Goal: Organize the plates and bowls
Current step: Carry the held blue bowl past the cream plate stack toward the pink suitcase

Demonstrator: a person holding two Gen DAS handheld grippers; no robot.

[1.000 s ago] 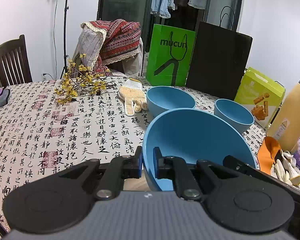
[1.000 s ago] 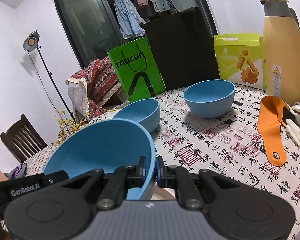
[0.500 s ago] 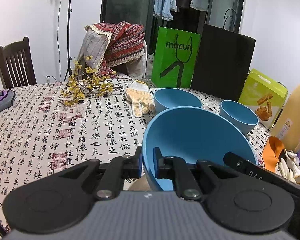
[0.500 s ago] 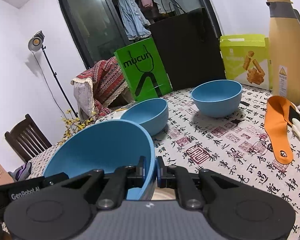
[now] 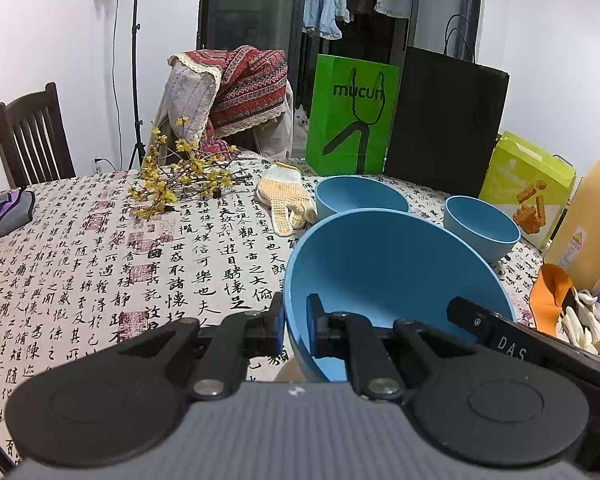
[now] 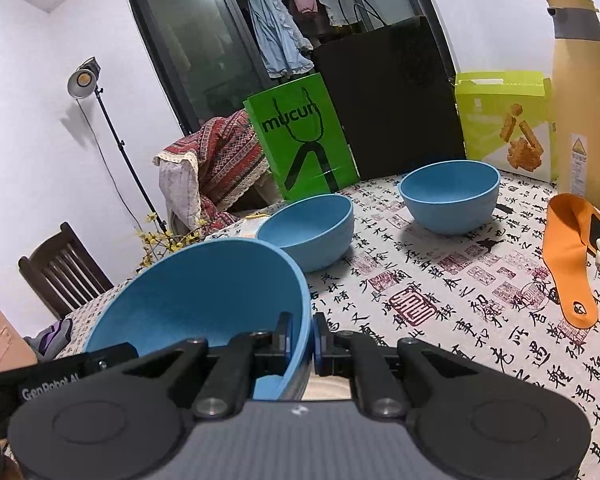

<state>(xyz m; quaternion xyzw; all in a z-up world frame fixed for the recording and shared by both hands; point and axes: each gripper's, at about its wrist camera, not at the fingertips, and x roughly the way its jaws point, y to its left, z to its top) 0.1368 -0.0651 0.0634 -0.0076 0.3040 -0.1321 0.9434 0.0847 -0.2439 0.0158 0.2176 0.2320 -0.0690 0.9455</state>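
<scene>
A large blue bowl (image 5: 388, 272) (image 6: 204, 296) is held off the table between both grippers. My left gripper (image 5: 294, 320) is shut on its left rim, one pad inside and one outside. My right gripper (image 6: 301, 338) is shut on the opposite rim in the same way. Each view also shows the other gripper's black body across the bowl. A medium blue bowl (image 5: 360, 196) (image 6: 308, 232) stands on the table just beyond it. A small blue bowl (image 5: 480, 228) (image 6: 450, 200) stands farther right.
On the calligraphy-print tablecloth (image 5: 100, 264) lie a knitted glove (image 5: 286, 204), a yellow flower sprig (image 5: 180, 184) and an orange shoe insole (image 6: 572, 256). A green bag (image 5: 352, 116), a black bag (image 5: 444, 120), a lime box (image 6: 504, 124) and a tan flask (image 6: 584, 100) line the far edge.
Both views have shifted only slightly. The grippers keep the same hold on the large bowl, and the other bowls have not moved.
</scene>
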